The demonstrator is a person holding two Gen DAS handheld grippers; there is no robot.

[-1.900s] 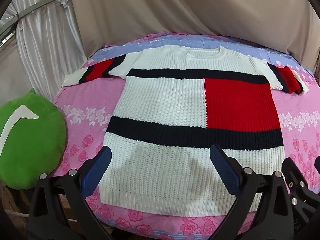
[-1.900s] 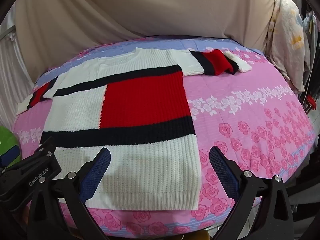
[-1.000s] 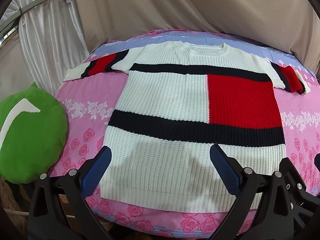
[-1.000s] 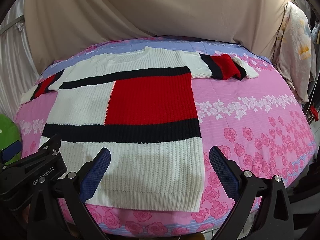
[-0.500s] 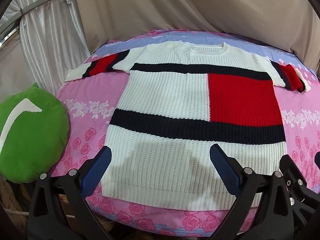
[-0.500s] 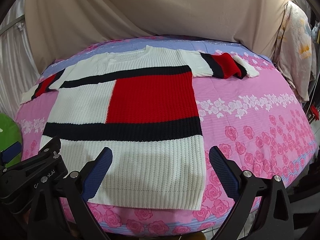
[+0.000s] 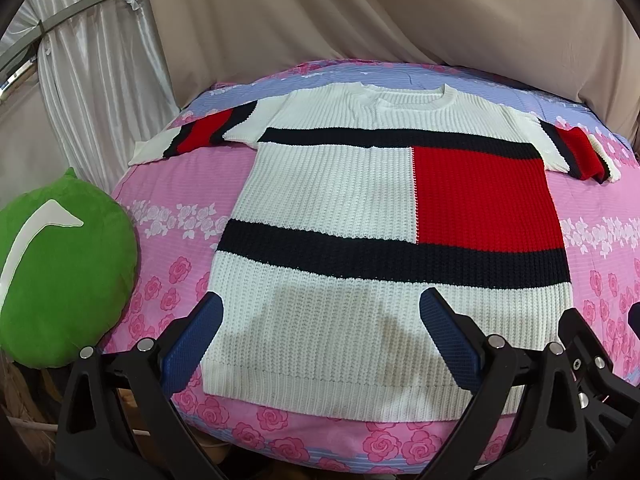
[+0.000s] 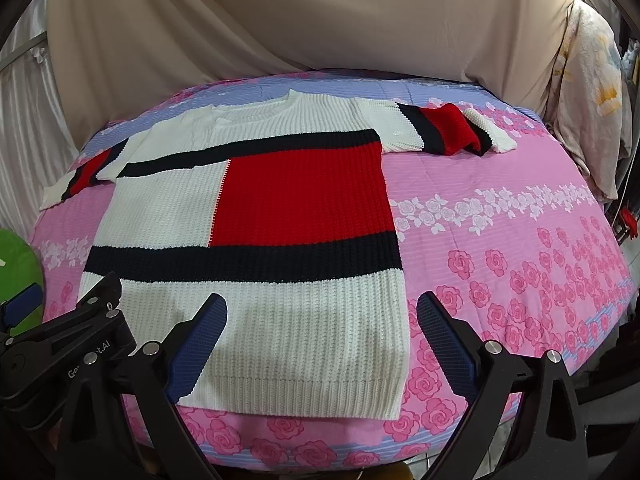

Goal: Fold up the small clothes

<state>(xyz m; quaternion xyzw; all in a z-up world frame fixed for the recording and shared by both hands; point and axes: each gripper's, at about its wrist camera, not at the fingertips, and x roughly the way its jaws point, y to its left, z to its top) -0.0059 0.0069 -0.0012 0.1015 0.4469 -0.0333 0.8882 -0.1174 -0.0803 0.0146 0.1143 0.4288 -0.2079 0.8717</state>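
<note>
While the bedspread (image 7: 168, 184) is pink and roomy, the knit sweater (image 7: 340, 184) lies flat on it, sleeves out, hem nearest, unfolded. Both claws hang above the hem, spread wide and empty: left gripper (image 7: 320, 320), right gripper (image 8: 320, 320). Judged best: take each sleeve (image 8: 448, 130) by its cuff, fold inward squarely, avoid dragging the body.

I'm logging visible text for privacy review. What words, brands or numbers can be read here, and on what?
"Ge…t.AI", white print with its middle letters unreadable, on the black body of the left tool, seen from the right wrist view.
The sweater, bedspread and green cushion carry no readable text.
</note>
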